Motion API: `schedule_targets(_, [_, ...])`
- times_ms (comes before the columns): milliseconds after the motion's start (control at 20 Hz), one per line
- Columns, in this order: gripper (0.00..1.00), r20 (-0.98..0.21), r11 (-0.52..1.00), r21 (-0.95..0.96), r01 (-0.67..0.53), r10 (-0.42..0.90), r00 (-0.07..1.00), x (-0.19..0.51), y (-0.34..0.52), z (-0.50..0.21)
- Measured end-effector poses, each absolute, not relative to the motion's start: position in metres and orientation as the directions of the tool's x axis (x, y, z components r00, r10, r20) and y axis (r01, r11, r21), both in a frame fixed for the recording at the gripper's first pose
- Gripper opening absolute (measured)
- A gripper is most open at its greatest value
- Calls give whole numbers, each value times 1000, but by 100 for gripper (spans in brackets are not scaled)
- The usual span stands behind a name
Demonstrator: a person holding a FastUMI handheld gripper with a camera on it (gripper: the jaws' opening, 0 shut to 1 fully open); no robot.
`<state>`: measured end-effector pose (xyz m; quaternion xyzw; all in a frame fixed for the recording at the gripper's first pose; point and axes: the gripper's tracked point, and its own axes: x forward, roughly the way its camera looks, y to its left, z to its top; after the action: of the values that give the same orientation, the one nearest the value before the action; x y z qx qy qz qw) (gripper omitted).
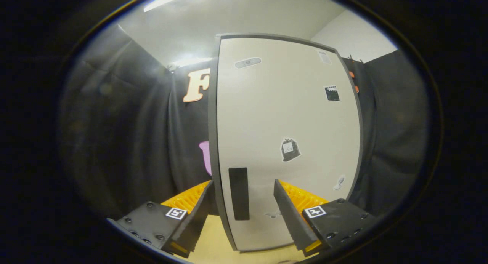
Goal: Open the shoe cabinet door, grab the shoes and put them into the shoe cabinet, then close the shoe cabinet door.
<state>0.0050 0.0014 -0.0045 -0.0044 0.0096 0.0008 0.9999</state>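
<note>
The fingers of the gripper are spread wide apart and pinch nothing; the left finger sits just outside the door's left edge and the right finger lies in front of the door's face, so the dark handle stands in the gap between them, nearer the left finger than the right. That is the relation the coming move seems to turn on: the handle is a narrow upright bar, its long axis running up and down, set low on the shoe cabinet door and close to its left edge, just ahead of the fingertips. Whether the fingers already reach as far as the handle or sit a little short of it cannot be told from this view. The door appears shut or nearly so, which suggests the opening step is the one in hand. The door itself is a tall, pale, smooth panel with a dark grey rim, standing upright on a light floor. Several small stickers are scattered over its face, among them a dark bag-shaped sticker to the right of and above the handle. A black curtain hangs to the left and right behind the cabinet.
</note>
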Motion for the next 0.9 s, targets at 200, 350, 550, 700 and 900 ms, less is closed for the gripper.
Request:
schedule_targets(200, [96, -32, 1000, -9, 1, -1, 999, 10, 0, -9])
schedule_targets(350, [96, -37, 1000, -8, -1, 1, 999, 15, 1, -13])
schedule_targets(550, [95, -53, 1000, -9, -4, 4, 999, 28, 5, -20])
schedule_targets(700, [95, -61, 1000, -6, 0, 0, 998, 41, 6, -25])
schedule_targets(900, [95, -80, 1000, 4, 7, -7, 997, 54, 7, -34])
